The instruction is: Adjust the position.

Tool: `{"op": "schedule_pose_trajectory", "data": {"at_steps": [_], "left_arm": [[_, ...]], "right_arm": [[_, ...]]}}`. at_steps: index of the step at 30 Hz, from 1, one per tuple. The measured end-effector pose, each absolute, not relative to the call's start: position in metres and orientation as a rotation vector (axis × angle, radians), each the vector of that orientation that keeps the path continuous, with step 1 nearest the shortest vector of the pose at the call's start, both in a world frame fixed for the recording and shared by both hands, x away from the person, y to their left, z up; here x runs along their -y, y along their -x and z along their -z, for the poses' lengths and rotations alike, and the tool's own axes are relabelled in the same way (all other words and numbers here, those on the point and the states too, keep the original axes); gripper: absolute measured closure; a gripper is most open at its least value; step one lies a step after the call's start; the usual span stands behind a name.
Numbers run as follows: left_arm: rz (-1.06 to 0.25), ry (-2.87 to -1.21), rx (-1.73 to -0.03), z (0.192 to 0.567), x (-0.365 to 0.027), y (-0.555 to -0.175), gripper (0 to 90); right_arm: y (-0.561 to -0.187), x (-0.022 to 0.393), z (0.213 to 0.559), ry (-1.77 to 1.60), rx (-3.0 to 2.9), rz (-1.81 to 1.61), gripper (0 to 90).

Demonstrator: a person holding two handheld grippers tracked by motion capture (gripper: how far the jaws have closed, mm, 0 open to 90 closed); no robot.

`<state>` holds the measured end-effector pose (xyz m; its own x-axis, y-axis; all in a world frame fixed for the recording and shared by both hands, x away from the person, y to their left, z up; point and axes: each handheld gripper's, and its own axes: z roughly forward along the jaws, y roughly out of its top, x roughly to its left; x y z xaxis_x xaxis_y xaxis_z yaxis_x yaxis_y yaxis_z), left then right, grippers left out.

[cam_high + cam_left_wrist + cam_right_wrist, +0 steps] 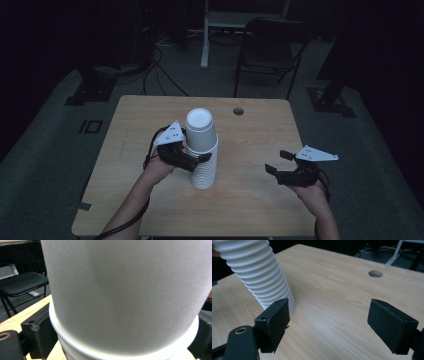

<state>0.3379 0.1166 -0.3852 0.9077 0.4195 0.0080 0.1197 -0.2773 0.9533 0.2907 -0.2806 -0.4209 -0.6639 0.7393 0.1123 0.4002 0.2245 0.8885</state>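
- Right gripper (276, 161): being held above the near right part of the table, nearest the person; jaws standing apart with nothing between them, bare wood showing in the gap in the right gripper view (328, 325); grey three-cornered plate sitting on top, cable trailing back along the wrist
- Left gripper (199, 161): being held at the near left of the table, jaws lying to either side of the cup stack just below the top cup's rim; in the left gripper view (125, 340) the black jaws are sitting against both flanks of the stack, so it is gripping the stack
- Stack of white paper cups (202, 155): standing upside down on the wood near the table's middle, many ribbed rims piling up under a smooth top cup (200, 129); leaning slightly, well apart from the right gripper
- Wooden table (250, 135): light grain, rounded corners, carrying the stack
- Cable hole (238, 111): round, sitting in the far part of the tabletop, right of the stack
- Black folding chair (267, 47): standing on the floor beyond the far edge of the table
- White desk leg (204, 35): rising further back, cables lying on the floor to its left
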Motion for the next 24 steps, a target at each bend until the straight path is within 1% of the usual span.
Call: {"op": "schedule_pose_trajectory", "data": {"at_steps": [24], "left_arm": [[-0.302,-1.838,-0.403,0.386,-0.117,-0.338,5.0]], "right_arm": [[-0.292,0.243,0.368,-0.806,-2.208,-1.591,17.0]]}}
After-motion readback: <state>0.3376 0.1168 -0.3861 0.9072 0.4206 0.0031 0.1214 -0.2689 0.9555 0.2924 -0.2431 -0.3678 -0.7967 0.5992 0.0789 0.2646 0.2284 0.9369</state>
